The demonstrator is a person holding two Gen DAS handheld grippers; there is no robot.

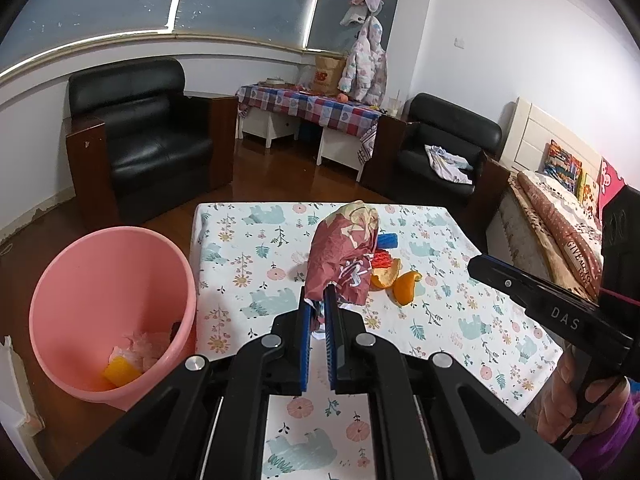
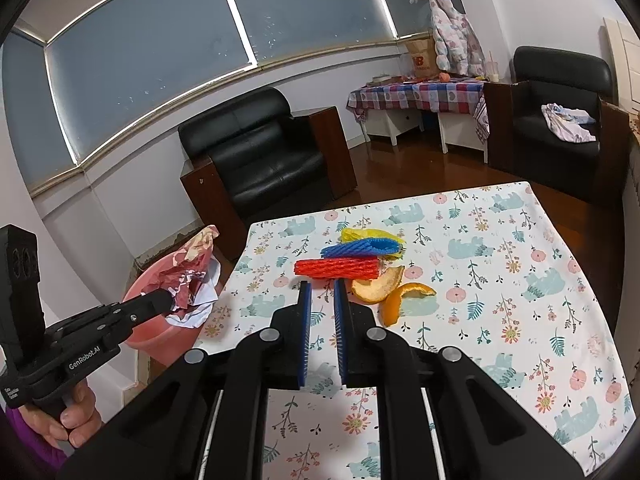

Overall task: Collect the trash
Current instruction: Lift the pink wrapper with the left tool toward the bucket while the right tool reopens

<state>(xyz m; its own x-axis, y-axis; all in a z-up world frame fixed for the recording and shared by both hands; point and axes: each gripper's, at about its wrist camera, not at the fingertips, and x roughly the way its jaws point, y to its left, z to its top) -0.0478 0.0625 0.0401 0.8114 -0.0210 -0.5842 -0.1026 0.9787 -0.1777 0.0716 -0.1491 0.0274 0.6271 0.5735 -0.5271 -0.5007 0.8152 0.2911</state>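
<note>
My left gripper (image 1: pixel 319 294) is shut on a crumpled dark red wrapper (image 1: pixel 346 254) and holds it up above the table's left part; it also shows in the right wrist view (image 2: pixel 192 272), over the pink bin (image 2: pixel 154 330). The pink bin (image 1: pixel 108 312) stands on the floor left of the table and holds some scraps. My right gripper (image 2: pixel 322 284) is open and empty, just short of a red foam net (image 2: pixel 336 269). A blue net (image 2: pixel 362 247), a yellow net (image 2: pixel 360 234) and two orange peels (image 2: pixel 394 290) lie beside it.
The table (image 2: pixel 520 300) has a floral cloth. Two black armchairs (image 1: pixel 140 136) (image 1: pixel 444 148) stand beyond it, with a checked side table (image 1: pixel 312 108) between them. A bed (image 1: pixel 560 208) is at the right.
</note>
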